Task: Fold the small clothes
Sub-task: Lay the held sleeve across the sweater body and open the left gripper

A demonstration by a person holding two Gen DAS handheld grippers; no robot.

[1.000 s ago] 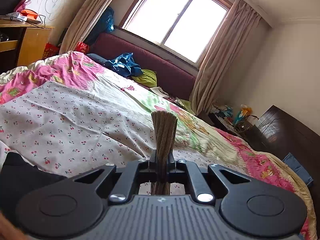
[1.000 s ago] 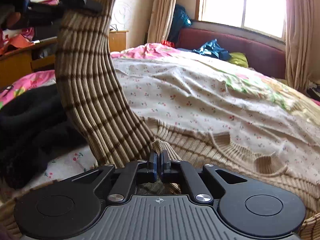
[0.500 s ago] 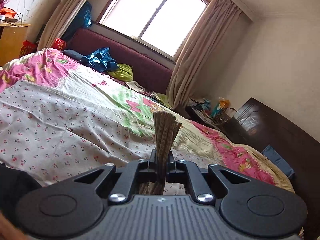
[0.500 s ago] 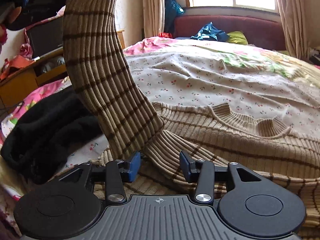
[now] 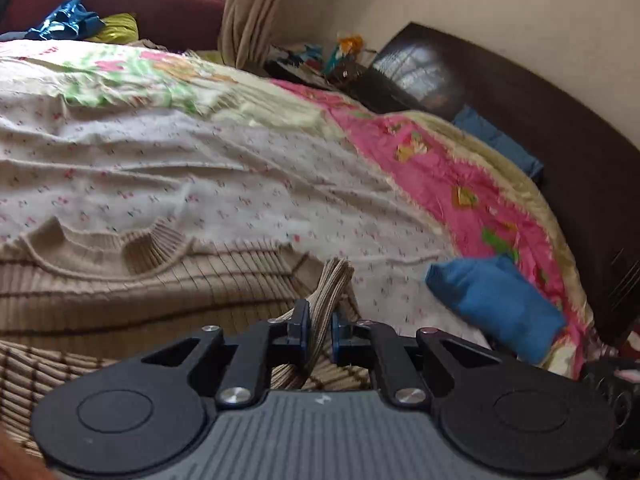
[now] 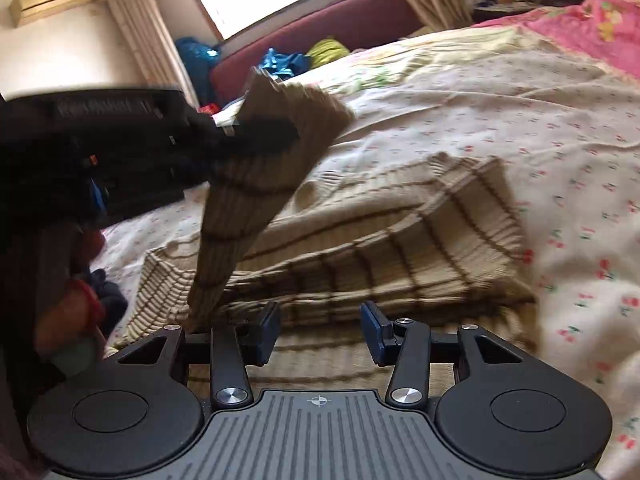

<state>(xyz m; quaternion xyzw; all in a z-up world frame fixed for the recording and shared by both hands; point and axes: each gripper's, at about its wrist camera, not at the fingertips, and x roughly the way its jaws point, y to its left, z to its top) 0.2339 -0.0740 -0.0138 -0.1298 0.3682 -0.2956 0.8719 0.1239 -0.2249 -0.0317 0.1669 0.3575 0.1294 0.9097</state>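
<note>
Left claw point(image 5: 320, 330): clamped on the cuff end of the sweater's sleeve point(image 5: 330, 284), cuff sticking up between its pads. Sweater point(image 5: 120, 292), tan ribbed knit with dark stripes, lies flat on the bed point(image 5: 240, 168), collar to the left of the claw; blue cloth point(image 5: 496, 308) on the sheet to the right. Right claw point(image 6: 320, 332): jaws apart and opening, nothing between them, folded sweater body point(image 6: 400, 248) just beyond the tips. Sleeve rises up-left to the left claw point(image 6: 264, 128).
</note>
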